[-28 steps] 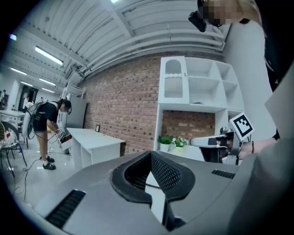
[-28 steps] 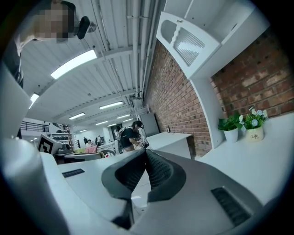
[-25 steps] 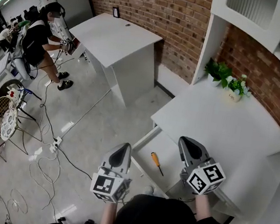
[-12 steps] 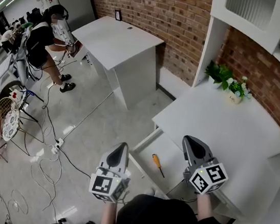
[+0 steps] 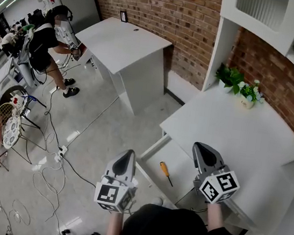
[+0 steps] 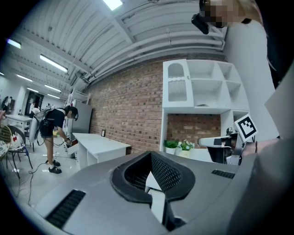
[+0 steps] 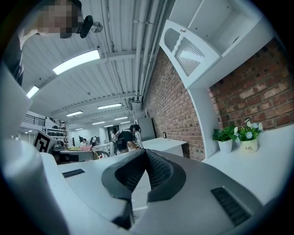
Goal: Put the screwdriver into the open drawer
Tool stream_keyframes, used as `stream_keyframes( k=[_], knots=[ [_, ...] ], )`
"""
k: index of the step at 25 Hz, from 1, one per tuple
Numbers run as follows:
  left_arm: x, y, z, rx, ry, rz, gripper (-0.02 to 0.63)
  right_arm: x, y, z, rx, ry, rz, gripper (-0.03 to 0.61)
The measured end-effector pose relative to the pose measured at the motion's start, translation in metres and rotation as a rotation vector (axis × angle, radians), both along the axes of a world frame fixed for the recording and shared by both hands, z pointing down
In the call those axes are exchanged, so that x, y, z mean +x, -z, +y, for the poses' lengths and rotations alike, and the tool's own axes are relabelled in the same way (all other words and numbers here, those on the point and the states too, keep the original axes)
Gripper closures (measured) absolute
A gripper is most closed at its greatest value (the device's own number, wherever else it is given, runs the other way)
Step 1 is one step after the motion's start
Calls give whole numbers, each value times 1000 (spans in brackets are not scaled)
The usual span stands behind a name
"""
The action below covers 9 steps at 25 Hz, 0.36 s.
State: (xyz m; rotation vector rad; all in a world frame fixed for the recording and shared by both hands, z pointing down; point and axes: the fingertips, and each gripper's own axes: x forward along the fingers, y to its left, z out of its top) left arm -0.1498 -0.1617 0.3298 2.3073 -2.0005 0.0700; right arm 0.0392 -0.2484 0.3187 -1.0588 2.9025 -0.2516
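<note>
The screwdriver [image 5: 165,171], orange-handled with a dark shaft, lies flat on the floor of the open white drawer [image 5: 180,156] under the desk's front edge. My left gripper [image 5: 126,157] hangs over the floor to the left of the drawer, shut and empty; its tips meet in the left gripper view [image 6: 150,154]. My right gripper [image 5: 201,148] is held above the drawer's right part, near the desk edge, also shut and empty, as the right gripper view [image 7: 145,151] shows. Both point level and away from me. The screwdriver lies between and below the two grippers and touches neither.
The white desk [image 5: 226,131] carries two small potted plants [image 5: 238,83] against the brick wall, with white shelves above. A second white table [image 5: 124,39] stands further back. A person [image 5: 44,45] works at the far left. Cables [image 5: 53,166] trail over the floor.
</note>
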Motion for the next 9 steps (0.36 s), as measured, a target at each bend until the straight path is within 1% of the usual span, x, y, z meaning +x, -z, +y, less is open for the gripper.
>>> stream_keyframes(
  k=[9],
  knots=[
    [-3, -5, 0, -4, 7, -6, 604, -2, -2, 0, 10, 0, 6, 563]
  ],
)
